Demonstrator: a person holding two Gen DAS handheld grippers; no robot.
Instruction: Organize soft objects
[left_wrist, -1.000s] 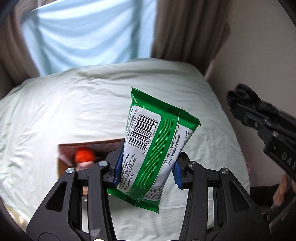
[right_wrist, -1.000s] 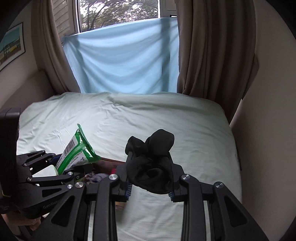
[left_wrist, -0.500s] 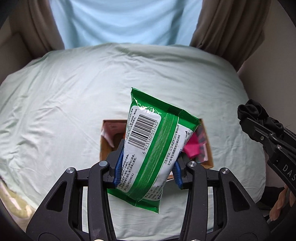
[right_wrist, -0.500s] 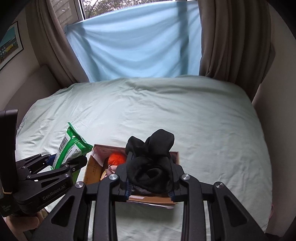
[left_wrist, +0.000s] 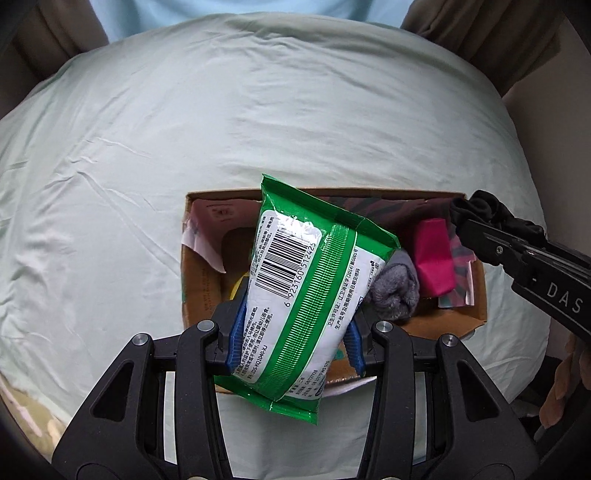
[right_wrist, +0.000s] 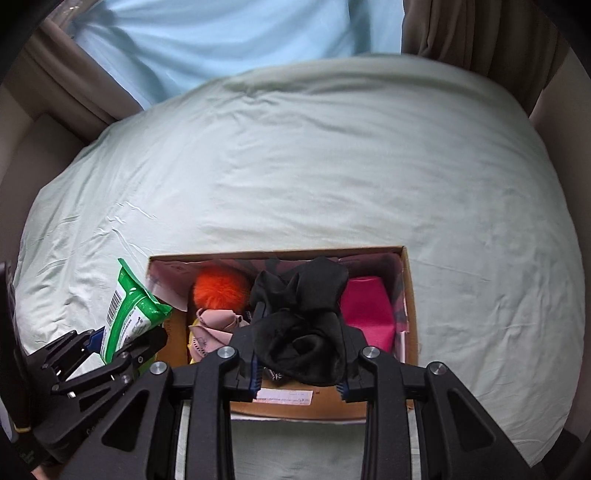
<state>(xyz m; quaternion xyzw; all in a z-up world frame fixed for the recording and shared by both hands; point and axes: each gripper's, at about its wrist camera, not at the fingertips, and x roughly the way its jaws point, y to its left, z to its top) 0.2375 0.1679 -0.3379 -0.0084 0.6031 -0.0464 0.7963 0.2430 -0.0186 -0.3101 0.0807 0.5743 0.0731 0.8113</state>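
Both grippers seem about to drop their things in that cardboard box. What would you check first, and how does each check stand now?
1. Left gripper firmly holding the green wipes pack: ok.
2. Right gripper firmly holding the black cloth bundle: ok.
3. Cardboard box open on top: ok.
4. Free room inside, beside the orange pom-pom and pink pouch: cannot tell.
5. Grippers apart from each other: ok.

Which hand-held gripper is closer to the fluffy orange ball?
Hard to call. The orange ball lies between them: right hand-held gripper beside it over the box, left hand-held gripper at the box's left edge.
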